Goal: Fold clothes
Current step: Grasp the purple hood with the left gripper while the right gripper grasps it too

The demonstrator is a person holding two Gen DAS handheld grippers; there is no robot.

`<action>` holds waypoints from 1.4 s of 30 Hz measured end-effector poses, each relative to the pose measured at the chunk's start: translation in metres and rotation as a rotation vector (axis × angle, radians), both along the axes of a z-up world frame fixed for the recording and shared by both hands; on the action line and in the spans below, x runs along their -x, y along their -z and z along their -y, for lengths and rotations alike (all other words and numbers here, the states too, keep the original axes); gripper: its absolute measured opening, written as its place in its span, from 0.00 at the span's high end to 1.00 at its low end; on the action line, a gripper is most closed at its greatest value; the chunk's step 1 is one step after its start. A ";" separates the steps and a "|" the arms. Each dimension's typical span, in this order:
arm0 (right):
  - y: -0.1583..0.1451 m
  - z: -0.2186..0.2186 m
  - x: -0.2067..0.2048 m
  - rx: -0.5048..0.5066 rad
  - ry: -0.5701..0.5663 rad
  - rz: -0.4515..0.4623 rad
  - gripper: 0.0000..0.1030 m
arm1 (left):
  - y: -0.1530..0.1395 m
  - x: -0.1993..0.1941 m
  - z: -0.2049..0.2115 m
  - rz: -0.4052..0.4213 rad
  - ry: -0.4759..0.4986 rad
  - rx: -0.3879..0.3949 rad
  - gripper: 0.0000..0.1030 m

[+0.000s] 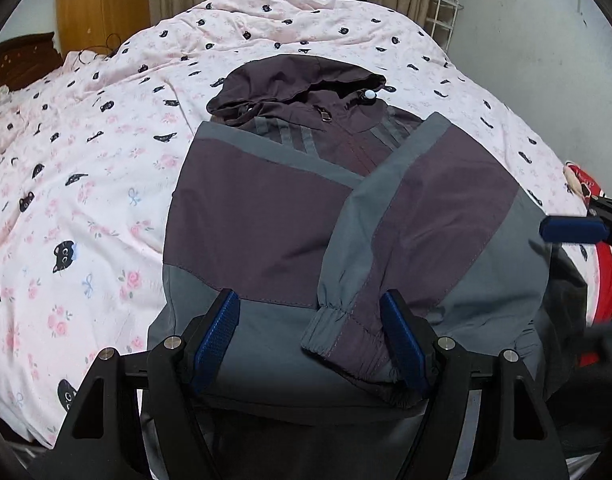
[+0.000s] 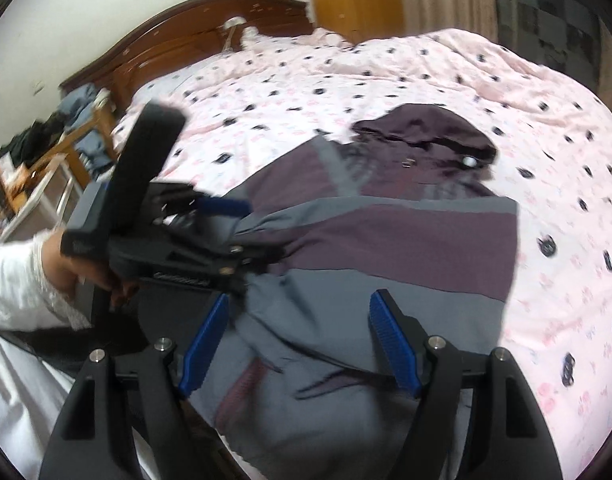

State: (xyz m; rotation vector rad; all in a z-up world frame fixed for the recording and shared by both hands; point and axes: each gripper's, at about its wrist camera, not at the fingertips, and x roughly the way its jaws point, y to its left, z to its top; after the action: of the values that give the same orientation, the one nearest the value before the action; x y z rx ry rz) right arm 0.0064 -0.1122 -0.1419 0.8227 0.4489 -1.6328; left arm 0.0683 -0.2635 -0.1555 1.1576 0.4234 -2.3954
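A purple and grey hooded jacket [image 1: 290, 208] lies front up on the pink cat-print bed cover [image 1: 86, 184], hood [image 1: 302, 80] at the far end. Both sleeves are folded across its chest. My left gripper [image 1: 310, 338] hovers open over the hem. The elastic cuff [image 1: 338, 334] of the right-hand sleeve lies between its jaws, close to the right pad [image 1: 404, 344], and is not pinched. In the right wrist view my right gripper [image 2: 298, 346] stands open above the jacket's [image 2: 386, 240] lower grey part with nothing gripped. The left gripper [image 2: 246, 232] shows there, held by a hand in a white sleeve [image 2: 18, 280].
A red garment [image 1: 610, 276] lies at the bed's right edge beside the right gripper's blue pad [image 1: 572, 229]. A wooden headboard [image 2: 178, 28], a wardrobe [image 1: 102, 4], curtains and a white rack [image 1: 444, 16] ring the bed. Cluttered wooden furniture [image 2: 46, 168] stands beside it.
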 end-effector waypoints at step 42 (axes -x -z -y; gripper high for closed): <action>0.088 0.150 0.391 0.029 0.219 0.851 0.31 | 0.050 0.139 0.327 -0.259 0.062 -0.663 0.34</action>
State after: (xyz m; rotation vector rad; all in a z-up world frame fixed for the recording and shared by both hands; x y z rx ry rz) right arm -0.3846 -0.2619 -0.2301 1.4732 -0.2741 -1.3158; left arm -0.0705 -0.5910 -0.2058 1.1099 1.3615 -2.5411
